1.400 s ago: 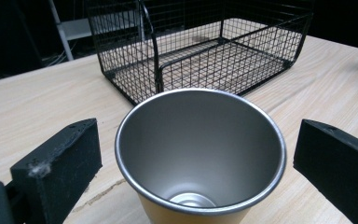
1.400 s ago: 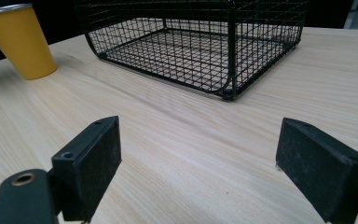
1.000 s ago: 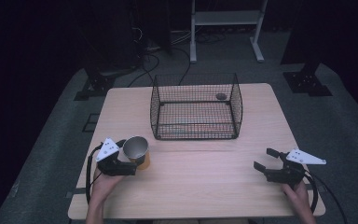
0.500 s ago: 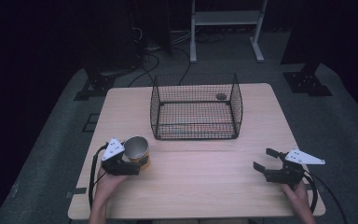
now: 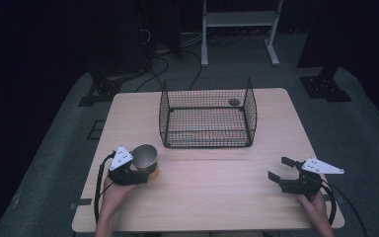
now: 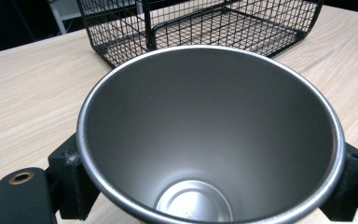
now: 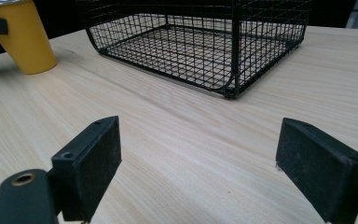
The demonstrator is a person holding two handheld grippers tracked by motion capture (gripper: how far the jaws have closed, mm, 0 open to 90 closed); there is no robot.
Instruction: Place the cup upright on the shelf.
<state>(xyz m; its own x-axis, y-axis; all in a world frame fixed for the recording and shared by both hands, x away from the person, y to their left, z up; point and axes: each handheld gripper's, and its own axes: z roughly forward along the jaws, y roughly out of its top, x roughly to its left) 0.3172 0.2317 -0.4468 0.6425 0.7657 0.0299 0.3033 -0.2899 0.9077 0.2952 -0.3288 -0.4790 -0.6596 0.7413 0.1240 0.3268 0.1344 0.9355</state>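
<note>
Yellow steel-lined cup (image 5: pixel 145 157) is clamped upright by the left gripper (image 5: pixel 137 172), on the table (image 5: pixel 217 197) near the wire basket's (image 5: pixel 207 112) front-left corner. Right gripper (image 5: pixel 282 169) is held spread, nothing between jaws, off the basket's front-right.

This looks like a lab or recording studio rather than a home. A plain light-wood bench (image 5: pixel 217 197) stands alone on grey carpet (image 5: pixel 54 163) in a dark room. Black cables (image 5: pixel 165 54) trail across the floor behind it, beside a white metal stand (image 5: pixel 239 22) and heavy black stand bases (image 5: pixel 325 86), as for rigged equipment.
</note>
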